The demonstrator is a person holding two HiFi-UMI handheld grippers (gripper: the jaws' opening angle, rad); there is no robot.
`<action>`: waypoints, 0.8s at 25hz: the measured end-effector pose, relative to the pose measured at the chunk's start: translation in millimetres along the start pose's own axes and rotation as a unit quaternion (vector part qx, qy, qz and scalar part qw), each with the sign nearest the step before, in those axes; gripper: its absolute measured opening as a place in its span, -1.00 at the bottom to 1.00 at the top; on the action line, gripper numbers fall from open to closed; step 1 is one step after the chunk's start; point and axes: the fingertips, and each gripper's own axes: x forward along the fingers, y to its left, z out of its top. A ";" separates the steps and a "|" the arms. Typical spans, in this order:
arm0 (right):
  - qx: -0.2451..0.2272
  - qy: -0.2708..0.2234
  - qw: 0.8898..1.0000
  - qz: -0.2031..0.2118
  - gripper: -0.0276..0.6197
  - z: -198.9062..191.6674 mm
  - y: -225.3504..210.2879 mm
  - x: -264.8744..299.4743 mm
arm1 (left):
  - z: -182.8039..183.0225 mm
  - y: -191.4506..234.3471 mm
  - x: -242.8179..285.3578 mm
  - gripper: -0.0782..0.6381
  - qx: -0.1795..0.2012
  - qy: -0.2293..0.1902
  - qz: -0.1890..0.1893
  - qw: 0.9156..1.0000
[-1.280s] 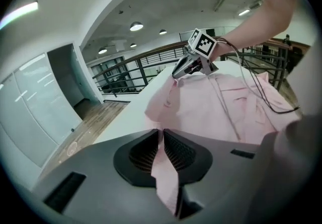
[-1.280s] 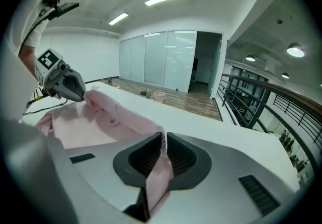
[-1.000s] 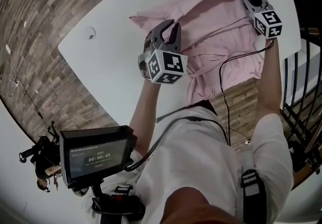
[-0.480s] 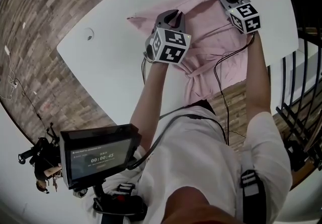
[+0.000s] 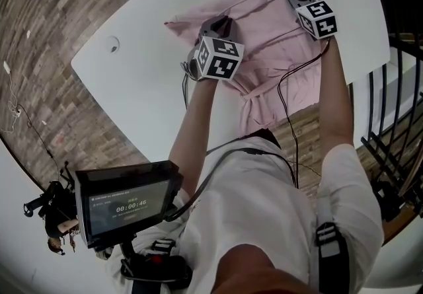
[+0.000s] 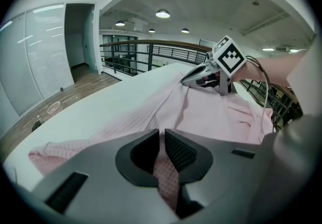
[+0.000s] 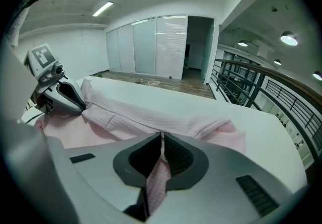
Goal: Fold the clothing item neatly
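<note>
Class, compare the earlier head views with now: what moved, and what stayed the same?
Both grippers carried their pinched fabric farther from the person across the table: the left gripper straight away, the right gripper also leftward in the head view. Nothing grasped or released; both stay shut on the pink shirt.

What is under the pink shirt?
The pink shirt lies on the white table, with its near edge hanging off above the wooden floor. Whether anything else lies beneath the cloth cannot be seen.
</note>
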 end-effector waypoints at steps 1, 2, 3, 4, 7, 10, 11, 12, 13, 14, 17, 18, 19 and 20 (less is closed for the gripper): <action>0.000 0.001 1.000 -0.003 -0.84 0.0 -0.2 -0.1 | 0.0 -0.1 0.2 -0.68 0.001 -0.002 0.002 1.000; 0.000 0.002 1.000 -0.006 -0.84 0.2 -0.3 -0.3 | 0.2 -0.2 0.2 -0.68 0.002 -0.003 0.004 1.000; 0.001 0.003 1.000 -0.008 -0.84 0.5 -0.2 -0.3 | 0.4 0.0 -0.2 -0.68 0.001 -0.002 0.006 1.000; 0.001 0.003 1.000 -0.008 -0.84 0.5 0.0 0.0 | 0.9 1.0 -1.5 -0.68 0.002 -0.001 0.012 1.000; 0.006 0.002 1.000 -0.002 -0.84 -0.9 0.5 0.2 | 7.3 7.7 -13.2 -0.68 0.004 -0.015 0.046 0.999; 0.020 -0.026 0.999 -0.017 -0.84 6.0 -5.4 -9.2 | 16.9 21.7 -29.0 -0.68 -0.005 -0.041 0.077 0.996; 0.029 -0.036 0.999 -0.023 -0.84 8.9 -7.6 -12.9 | 17.7 29.4 -32.6 -0.68 -0.010 -0.045 0.087 0.995; 0.038 -0.042 0.998 -0.027 -0.84 10.1 -9.3 -15.5 | 16.3 38.2 -34.7 -0.68 -0.018 -0.045 0.096 0.994; 0.043 -0.046 0.998 -0.032 -0.84 9.8 -10.9 -16.8 | 13.2 47.5 -35.8 -0.68 -0.026 -0.042 0.104 0.993; 0.044 -0.048 0.997 -0.037 -0.84 9.3 -13.2 -17.5 | 9.4 56.6 -36.1 -0.68 -0.036 -0.039 0.111 0.992; 0.044 -0.055 0.996 -0.055 -0.84 14.8 -27.3 -18.1 | 0.8 79.1 -34.5 -0.68 -0.059 -0.028 0.126 0.990; 0.047 -0.057 0.996 -0.058 -0.84 18.9 -33.0 -16.3 | -0.9 85.0 -32.9 -0.68 -0.060 -0.022 0.130 0.989; 0.048 -0.056 0.996 -0.059 -0.84 22.8 -37.7 -12.8 | -2.1 89.8 -31.1 -0.68 -0.059 -0.015 0.132 0.989; 0.046 -0.051 0.996 -0.057 -0.84 25.8 -41.0 -8.1 | -2.8 93.2 -29.4 -0.68 -0.055 -0.009 0.135 0.989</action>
